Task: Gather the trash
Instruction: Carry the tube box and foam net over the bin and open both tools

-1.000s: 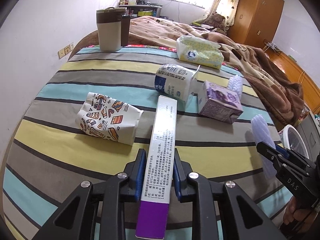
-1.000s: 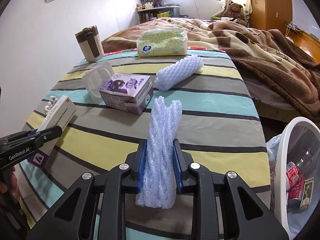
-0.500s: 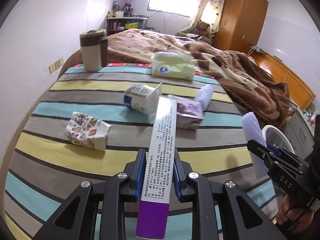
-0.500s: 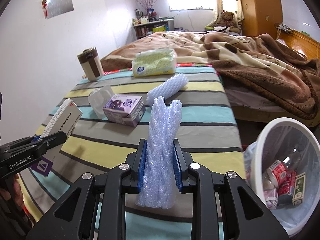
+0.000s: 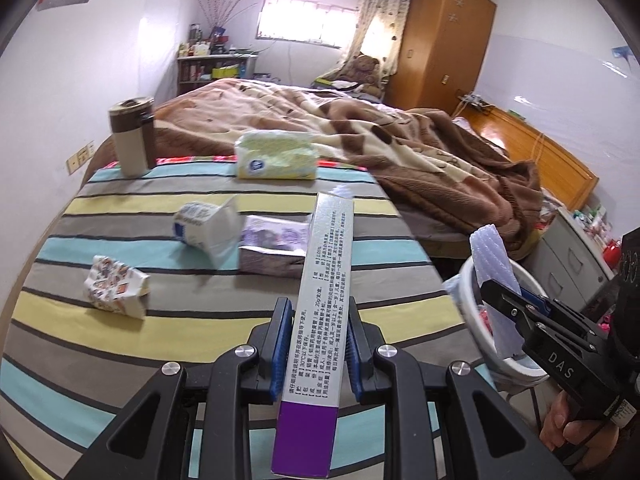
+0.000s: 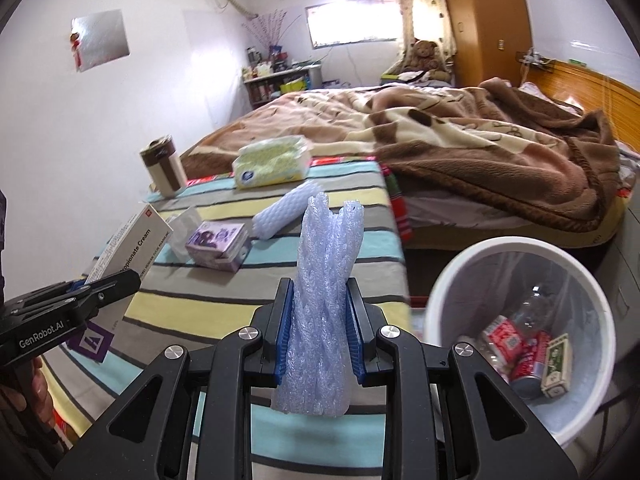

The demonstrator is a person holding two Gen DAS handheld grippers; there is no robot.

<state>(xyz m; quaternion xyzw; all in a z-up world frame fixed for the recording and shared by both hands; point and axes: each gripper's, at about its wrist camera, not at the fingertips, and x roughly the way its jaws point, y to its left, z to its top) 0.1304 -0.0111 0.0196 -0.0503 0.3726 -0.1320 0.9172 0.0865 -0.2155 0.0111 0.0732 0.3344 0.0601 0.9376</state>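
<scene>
My left gripper [image 5: 316, 340] is shut on a long white and purple cream box [image 5: 320, 308], held above the striped table. The box also shows in the right wrist view [image 6: 128, 248]. My right gripper [image 6: 318, 336] is shut on a bluish foam net sleeve [image 6: 324, 304], held just left of the white trash bin [image 6: 516, 252]. In the left wrist view the sleeve [image 5: 494, 264] is over the bin's rim [image 5: 466, 280]. The bin holds cans and cartons. On the table lie a patterned paper bag [image 5: 116, 286], a white carton [image 5: 206, 230], a purple carton [image 5: 274, 244] and a white foam net [image 6: 286, 210].
A tissue pack [image 5: 276, 156] and a brown and cream tumbler [image 5: 132, 136] stand at the table's far end. A bed with a brown blanket [image 5: 400, 140] lies beyond. A grey drawer cabinet [image 5: 568, 252] stands right of the bin.
Both grippers have pulled back and up from the table and shifted right toward the bin. The foam sleeve is now beside the bin's opening. Both grips are unchanged.
</scene>
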